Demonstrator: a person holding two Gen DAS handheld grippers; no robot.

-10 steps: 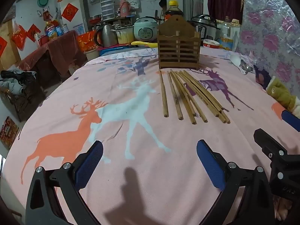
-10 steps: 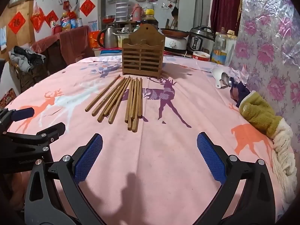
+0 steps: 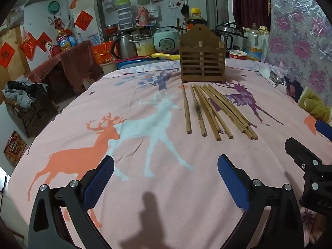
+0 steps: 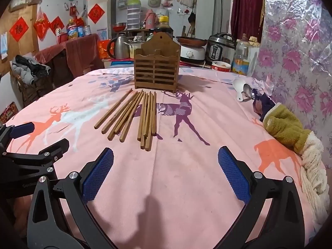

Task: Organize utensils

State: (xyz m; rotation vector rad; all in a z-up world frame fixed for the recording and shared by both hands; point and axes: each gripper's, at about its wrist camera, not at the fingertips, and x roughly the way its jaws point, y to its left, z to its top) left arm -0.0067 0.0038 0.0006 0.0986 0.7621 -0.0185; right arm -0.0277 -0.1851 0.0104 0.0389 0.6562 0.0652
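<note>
- Chopsticks (image 4: 132,116) lie fanned mid-counter (image 4: 186,176), just before the wooden holder (image 4: 156,70) toward the far edge.
- Left gripper (image 3: 166,178) and right gripper (image 4: 166,172) both hang spread wide, holding nothing.
- Light, stiff, likely smooth sticks: pinch at the near ends.

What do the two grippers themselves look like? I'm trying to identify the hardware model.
Both match: the left gripper and right gripper each have two black angular plastic fingers with triangular cut-outs and silver screw heads. Each finger carries a long blue pad with a fine diamond-grid texture. Faint pale lettering shows on the black bodies, too small to read. No cables or sleeves show.
</note>
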